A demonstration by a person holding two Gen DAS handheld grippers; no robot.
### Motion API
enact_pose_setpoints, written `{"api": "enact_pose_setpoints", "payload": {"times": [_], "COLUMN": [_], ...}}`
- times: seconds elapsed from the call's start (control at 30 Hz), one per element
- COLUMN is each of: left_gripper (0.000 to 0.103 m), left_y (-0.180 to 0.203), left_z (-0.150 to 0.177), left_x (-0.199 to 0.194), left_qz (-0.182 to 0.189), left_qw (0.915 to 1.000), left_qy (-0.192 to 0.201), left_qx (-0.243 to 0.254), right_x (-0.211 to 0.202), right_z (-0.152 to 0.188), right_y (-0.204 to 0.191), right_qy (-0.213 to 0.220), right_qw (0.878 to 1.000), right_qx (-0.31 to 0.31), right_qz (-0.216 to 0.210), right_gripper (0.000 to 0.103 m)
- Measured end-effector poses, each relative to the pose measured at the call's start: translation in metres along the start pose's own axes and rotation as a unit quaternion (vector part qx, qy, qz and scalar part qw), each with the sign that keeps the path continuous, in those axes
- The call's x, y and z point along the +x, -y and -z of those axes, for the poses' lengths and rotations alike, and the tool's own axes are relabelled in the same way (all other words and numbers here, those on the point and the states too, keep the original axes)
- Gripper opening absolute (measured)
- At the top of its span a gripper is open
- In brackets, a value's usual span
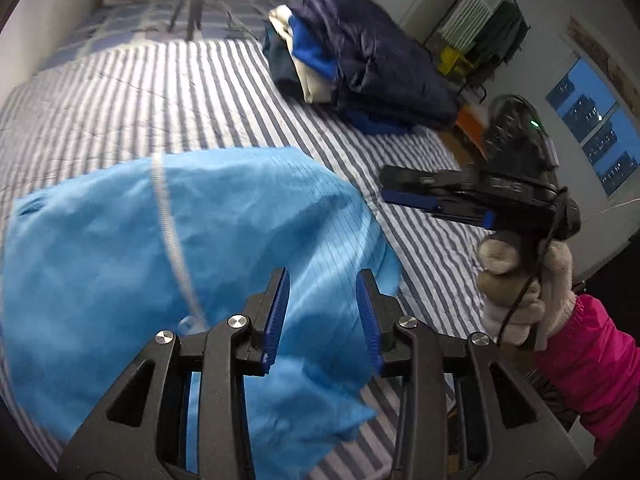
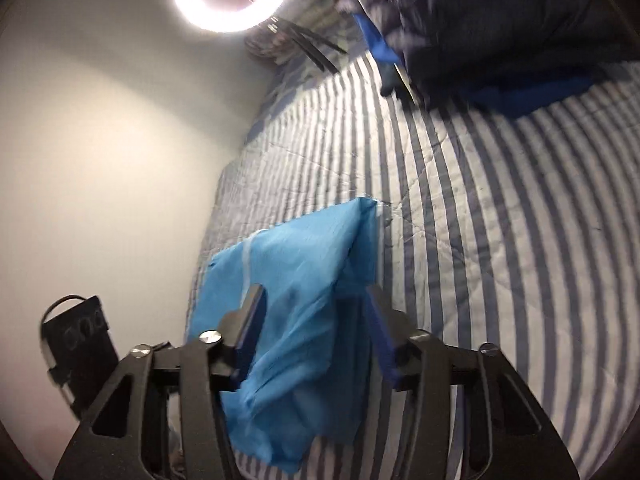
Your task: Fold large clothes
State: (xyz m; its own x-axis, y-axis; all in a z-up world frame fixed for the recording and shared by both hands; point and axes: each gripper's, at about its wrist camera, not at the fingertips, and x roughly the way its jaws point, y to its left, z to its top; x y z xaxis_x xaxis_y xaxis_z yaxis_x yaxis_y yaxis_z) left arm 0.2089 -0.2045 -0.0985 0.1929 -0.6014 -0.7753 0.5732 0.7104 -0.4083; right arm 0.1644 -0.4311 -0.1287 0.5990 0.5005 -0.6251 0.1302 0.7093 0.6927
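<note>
Well, one thin, crinkled light-blue garment (image 1: 168,248) lies on the striped quilt (image 1: 120,92) — left gripper (image 1: 324,312) and right gripper (image 2: 316,332) both parted, gripping nothing.

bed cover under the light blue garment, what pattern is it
Grey and white stripes on the bed cover, clearest in the right wrist view.

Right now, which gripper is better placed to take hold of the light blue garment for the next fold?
Probably the left gripper: it hangs right over the light blue garment, jaws apart. The right gripper sits off its edge, over the striped bedcover.
</note>
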Motion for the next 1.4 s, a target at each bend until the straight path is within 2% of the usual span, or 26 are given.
{"api": "enact_pose_setpoints", "payload": {"times": [0.07, 0.1, 0.13, 0.2, 0.3, 0.4, 0.53, 0.57, 0.63, 0.7, 0.77, 0.8, 0.87, 0.97, 1.03, 1.1, 1.2, 1.27, 1.33, 1.4], "left_gripper": [0.034, 0.034, 0.034, 0.034, 0.034, 0.034, 0.035, 0.039, 0.052, 0.053, 0.053, 0.053, 0.053, 0.053, 0.053, 0.053, 0.053, 0.053, 0.053, 0.053], "left_y": [0.002, 0.003, 0.004, 0.011, 0.016, 0.01, -0.004, -0.011, -0.031, -0.059, -0.089, -0.111, -0.143, -0.174, -0.181, -0.175, -0.15, -0.13, -0.106, -0.086], "left_z": [0.001, 0.005, 0.011, 0.027, 0.049, 0.045, 0.041, 0.042, 0.046, 0.057, 0.065, 0.072, 0.084, 0.101, 0.113, 0.118, 0.12, 0.122, 0.127, 0.134], "left_x": [0.018, 0.028, 0.038, 0.058, 0.072, 0.057, -0.009, -0.026, -0.06, -0.089, -0.103, -0.108, -0.11, -0.093, -0.082, -0.086, -0.112, -0.126, -0.132, -0.133], "left_qz": [0.005, 0.011, 0.017, 0.013, -0.019, 0.007, 0.013, 0.006, -0.024, -0.066, -0.09, -0.106, -0.113, -0.131, -0.154, -0.156, -0.162, -0.144, -0.122, -0.112], "left_qw": [0.9997, 0.9992, 0.9983, 0.9954, 0.9925, 0.9954, 0.9995, 0.9999, 0.9994, 0.9965, 0.9933, 0.9895, 0.9839, 0.9779, 0.9748, 0.9758, 0.9784, 0.9825, 0.9881, 0.991], "left_qy": [-0.023, -0.037, -0.054, -0.086, -0.099, -0.088, -0.024, -0.009, 0.023, 0.046, 0.05, 0.052, 0.052, 0.018, -0.008, -0.004, 0.038, 0.056, 0.06, 0.057], "left_qx": [0.006, 0.01, 0.014, 0.039, 0.069, 0.035, 0.015, 0.009, -0.005, -0.021, -0.052, -0.084, -0.128, -0.162, -0.161, -0.153, -0.123, -0.105, -0.071, -0.047], "right_x": [0.022, 0.033, 0.039, 0.054, 0.066, 0.073, 0.056, 0.048, 0.035, 0.023, 0.013, 0.012, 0.02, 0.042, 0.067, 0.087, 0.081, 0.065, 0.046, 0.031], "right_z": [-0.001, -0.001, -0.001, -0.001, -0.006, 0.0, 0.004, 0.008, 0.014, 0.025, 0.041, 0.051, 0.063, 0.077, 0.078, 0.082, 0.085, 0.088, 0.098, 0.114], "right_y": [0.006, 0.009, 0.009, 0.006, -0.005, -0.008, -0.02, -0.026, -0.038, -0.054, -0.064, -0.073, -0.084, -0.089, -0.076, -0.058, -0.059, -0.071, -0.088, -0.107], "right_qy": [-0.021, -0.032, -0.038, -0.04, -0.03, -0.034, -0.014, -0.01, -0.006, -0.007, -0.015, -0.021, -0.027, -0.051, -0.07, -0.092, -0.089, -0.077, -0.07, -0.07], "right_qw": [0.999, 0.999, 0.998, 0.999, 0.997, 0.994, 0.988, 0.987, 0.986, 0.984, 0.983, 0.981, 0.976, 0.969, 0.962, 0.949, 0.948, 0.95, 0.952, 0.947], "right_qx": [0.013, 0.019, 0.019, -0.005, -0.065, -0.088, -0.109, -0.114, -0.129, -0.151, -0.167, -0.18, -0.203, -0.228, -0.233, -0.24, -0.24, -0.25, -0.265, -0.296], "right_qz": [-0.02, -0.037, -0.047, -0.032, 0.033, 0.063, 0.107, 0.112, 0.107, 0.092, 0.08, 0.075, 0.076, 0.085, 0.124, 0.184, 0.19, 0.174, 0.14, 0.108], "right_gripper": [0.029, 0.015, 0.008, 0.004, 0.003, 0.003, 0.004, 0.004, 0.004, 0.004, 0.004, 0.004, 0.004, 0.004, 0.004, 0.004, 0.004, 0.004, 0.004, 0.004]}}
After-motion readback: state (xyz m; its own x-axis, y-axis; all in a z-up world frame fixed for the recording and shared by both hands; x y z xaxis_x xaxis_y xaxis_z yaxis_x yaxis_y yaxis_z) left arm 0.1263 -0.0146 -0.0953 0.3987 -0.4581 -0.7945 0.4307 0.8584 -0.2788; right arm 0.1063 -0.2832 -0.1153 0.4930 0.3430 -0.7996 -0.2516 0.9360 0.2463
